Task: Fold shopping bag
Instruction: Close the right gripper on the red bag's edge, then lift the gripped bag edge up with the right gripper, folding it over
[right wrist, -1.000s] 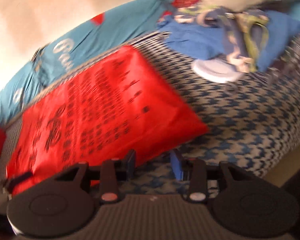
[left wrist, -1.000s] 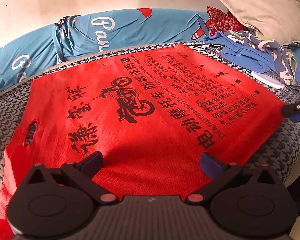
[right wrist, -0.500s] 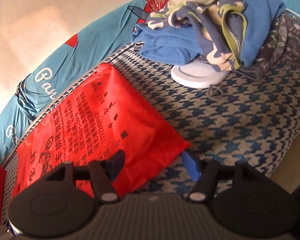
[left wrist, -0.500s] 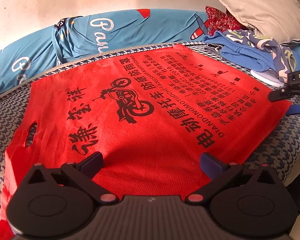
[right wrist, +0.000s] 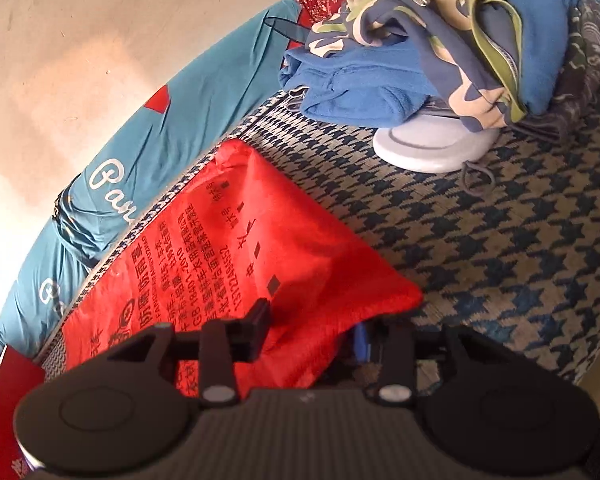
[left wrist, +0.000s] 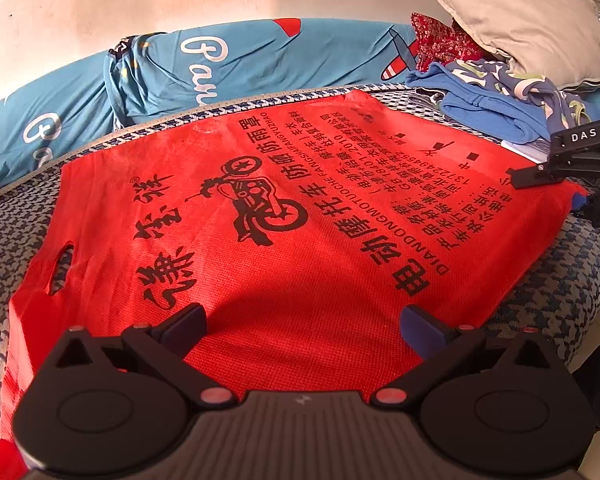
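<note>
While the red shopping bag [left wrist: 284, 216] is lying flat on the houndstooth bed cover [right wrist: 500, 248], its long axis is running from the handle cutout [left wrist: 60, 268] toward the right gripper [right wrist: 312, 332], whose jaws have just been closing, straddling its corner. The left gripper [left wrist: 302, 320] is hovering spread over the near edge.

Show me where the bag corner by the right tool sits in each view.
Left wrist: far right, the red bag's corner between the right tool fingers.
Right wrist: lower centre, the corner just ahead of the tool.
Shared landmark: the blue clothes pile.
</note>
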`<state>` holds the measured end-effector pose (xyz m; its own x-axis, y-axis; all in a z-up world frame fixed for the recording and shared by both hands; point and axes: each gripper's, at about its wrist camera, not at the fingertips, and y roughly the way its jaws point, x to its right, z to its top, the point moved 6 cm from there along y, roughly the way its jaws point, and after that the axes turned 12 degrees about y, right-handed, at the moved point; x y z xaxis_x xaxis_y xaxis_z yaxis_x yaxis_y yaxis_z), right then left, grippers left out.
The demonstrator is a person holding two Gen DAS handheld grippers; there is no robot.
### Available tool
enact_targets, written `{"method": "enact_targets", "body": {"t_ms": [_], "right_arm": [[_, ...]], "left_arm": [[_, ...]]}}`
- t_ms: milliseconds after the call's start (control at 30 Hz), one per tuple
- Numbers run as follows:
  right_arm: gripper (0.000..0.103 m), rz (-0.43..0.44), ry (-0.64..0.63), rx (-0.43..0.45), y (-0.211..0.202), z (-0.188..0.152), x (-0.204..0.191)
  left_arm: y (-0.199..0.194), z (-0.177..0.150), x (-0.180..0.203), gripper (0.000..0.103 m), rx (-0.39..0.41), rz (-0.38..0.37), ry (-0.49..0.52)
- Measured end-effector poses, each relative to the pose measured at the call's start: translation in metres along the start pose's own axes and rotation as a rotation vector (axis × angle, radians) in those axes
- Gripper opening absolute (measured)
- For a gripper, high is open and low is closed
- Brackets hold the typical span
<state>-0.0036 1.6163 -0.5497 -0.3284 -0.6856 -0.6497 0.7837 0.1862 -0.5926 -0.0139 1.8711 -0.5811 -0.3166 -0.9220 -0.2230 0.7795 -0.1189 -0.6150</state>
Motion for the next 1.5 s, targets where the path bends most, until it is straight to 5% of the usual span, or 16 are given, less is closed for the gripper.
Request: {"method": "enact_targets", "body": {"t_ms": [267,633,867,1233,1433,1500], "right_arm": [[0.01,0.008,-0.118,0.018,0.004,-0.003,-0.02],[0.004,0.109,-0.401,0.123,-0.028,-0.012,-0.087],[0.004,0.142,-0.546,0.154,-0.038,-0.027,-0.12],[0.004,0.22,-0.715,0.172,-0.054,-0.059,-0.166],[0.004,0.249,-0.77,0.173,-0.06,-0.075,-0.184],[0.004,0.258,-0.778,0.168,-0.059,-0.079,-0.19]], "left_arm": [[0.001,-0.001,0.0,0.103,-0.002,0.003,0.001],[0.001,0.0,0.001,0.103,-0.006,0.005,0.007],[-0.012,-0.002,-0.011,0.103,-0.033,0.106,0.001],[-0.02,-0.021,-0.035,0.103,-0.091,0.113,-0.133],[-0.051,-0.018,-0.053,0.103,-0.051,0.202,-0.157],[-0.046,-0.032,-0.061,0.103,-0.114,0.176,-0.206]]}}
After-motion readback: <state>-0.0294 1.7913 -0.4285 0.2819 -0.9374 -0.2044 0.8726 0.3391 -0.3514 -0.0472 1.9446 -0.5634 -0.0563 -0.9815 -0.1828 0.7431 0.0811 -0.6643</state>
